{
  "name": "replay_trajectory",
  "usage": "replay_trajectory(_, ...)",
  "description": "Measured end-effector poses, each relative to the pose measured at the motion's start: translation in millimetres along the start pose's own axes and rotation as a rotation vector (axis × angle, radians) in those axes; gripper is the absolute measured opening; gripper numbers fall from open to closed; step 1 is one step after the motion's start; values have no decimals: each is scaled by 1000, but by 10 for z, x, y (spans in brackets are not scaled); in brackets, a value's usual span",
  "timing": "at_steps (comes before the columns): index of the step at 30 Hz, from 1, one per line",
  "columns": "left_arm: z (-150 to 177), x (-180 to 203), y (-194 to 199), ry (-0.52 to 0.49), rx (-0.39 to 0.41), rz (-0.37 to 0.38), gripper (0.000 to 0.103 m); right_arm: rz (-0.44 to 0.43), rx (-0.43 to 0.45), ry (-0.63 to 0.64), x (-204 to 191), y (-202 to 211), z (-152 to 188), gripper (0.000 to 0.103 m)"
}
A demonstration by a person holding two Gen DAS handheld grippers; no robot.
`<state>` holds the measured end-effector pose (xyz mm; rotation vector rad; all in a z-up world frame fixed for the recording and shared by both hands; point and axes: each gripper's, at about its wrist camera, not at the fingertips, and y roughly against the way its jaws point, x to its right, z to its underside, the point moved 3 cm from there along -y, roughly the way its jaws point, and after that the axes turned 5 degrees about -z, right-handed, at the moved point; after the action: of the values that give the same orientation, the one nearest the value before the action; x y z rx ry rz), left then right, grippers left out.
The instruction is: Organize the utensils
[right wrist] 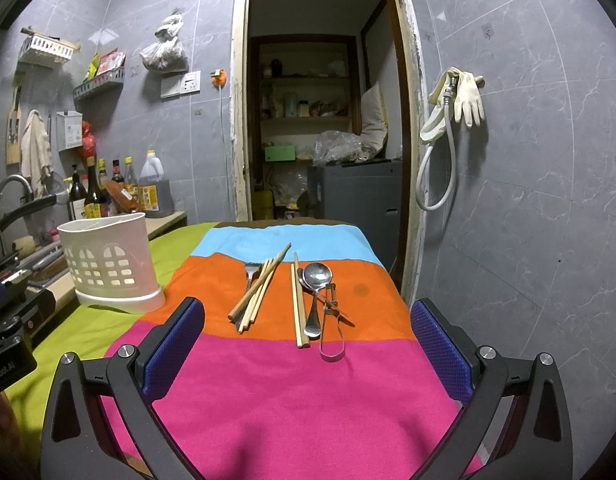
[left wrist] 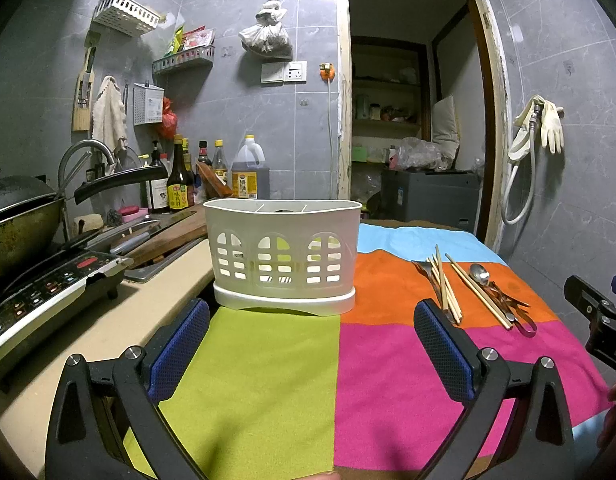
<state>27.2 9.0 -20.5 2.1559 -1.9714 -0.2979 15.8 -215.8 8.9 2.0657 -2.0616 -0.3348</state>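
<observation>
Cloth [right wrist: 268, 380] in blocks of green, pink, orange and blue covers the table, and everything for the job sits on it. Largest is the white utensil holder [left wrist: 282, 254], upright at the green block's far edge, at twelve o'clock from the left gripper [left wrist: 312, 356] and about ten o'clock from the right gripper [right wrist: 308, 360]. Its compartments look nearly empty, though something dark shows in the middle one, too small to name.

Both grippers hover spread wide above the cloth with nothing between their blue pads, so by my reading the sorting has not begun and the step in hand is the first pick.

On the orange band, at twelve o'clock from the right gripper, lie the utensils: a loose bundle of chopsticks [right wrist: 258, 288] partly over a fork [right wrist: 250, 270], a straighter pair of chopsticks [right wrist: 298, 304], then a spoon [right wrist: 317, 280] touching small metal tongs [right wrist: 332, 332]. The tongs lie flat, arms only slightly apart, gripping nothing.

Next, the right gripper likely needs to advance, drop low and close across one piece; the overlapping, touching items call for care to lift a single type.
</observation>
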Motion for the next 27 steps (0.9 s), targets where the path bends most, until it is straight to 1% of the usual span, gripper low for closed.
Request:
replay_trajectory(18,21,-7,-18,0,-5,-1,100,0,-5,-1,-10,-3,20,103)
replay_trajectory(22,129,-7,-88,2,-9,-8,100,0,-4,0,-10,-5,15,103)
replay_trajectory(25,115,-2,-114,1,-6,-4,100,1,-3,5,-9,-8,11,103)
replay_trajectory(27,41,-6,-143,-6,2,-4,100,0,3,15,-21,-10,15,103)
